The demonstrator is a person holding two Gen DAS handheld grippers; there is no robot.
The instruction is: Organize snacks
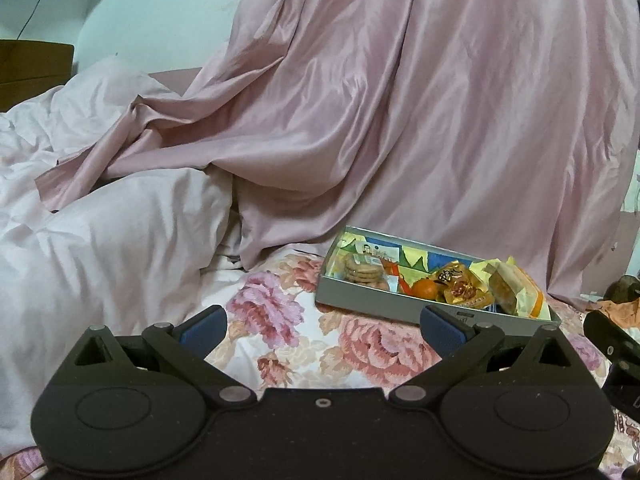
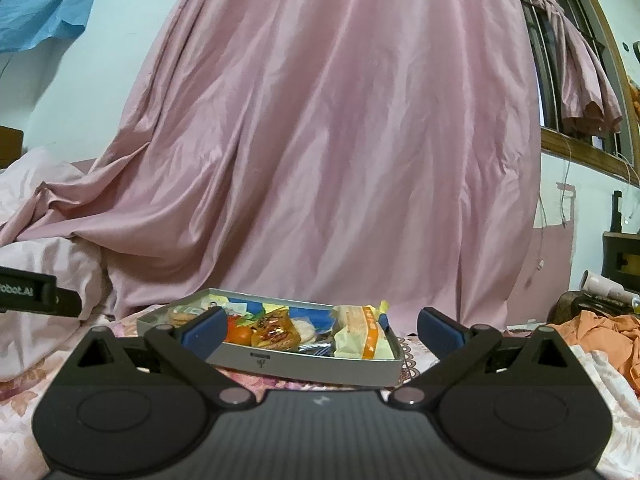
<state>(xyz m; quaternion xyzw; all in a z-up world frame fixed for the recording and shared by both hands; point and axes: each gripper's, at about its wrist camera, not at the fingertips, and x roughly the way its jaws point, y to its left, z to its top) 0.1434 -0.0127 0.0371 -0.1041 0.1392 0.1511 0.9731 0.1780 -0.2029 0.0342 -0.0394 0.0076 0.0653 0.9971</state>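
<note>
A shallow grey box point(image 1: 384, 309) of snacks lies on a floral bedsheet. It holds round biscuits point(image 1: 361, 270), a small orange fruit point(image 1: 425, 289), an orange-gold wrapped snack point(image 1: 464, 286) and a yellow-white packaged cake point(image 1: 516, 290). My left gripper point(image 1: 323, 330) is open and empty, low over the sheet, just left of and in front of the box. In the right wrist view the box point(image 2: 312, 365) sits straight ahead, with the fruit point(image 2: 239, 334), the gold snack point(image 2: 276, 332) and the cake pack point(image 2: 362, 338). My right gripper point(image 2: 322, 330) is open and empty in front of it.
A pink curtain point(image 2: 340, 140) hangs down behind the box. A rumpled white duvet point(image 1: 100, 240) lies to the left. Orange clothes point(image 2: 600, 332) and clutter lie at the right. The left gripper's body point(image 2: 36, 294) shows at the left edge of the right wrist view.
</note>
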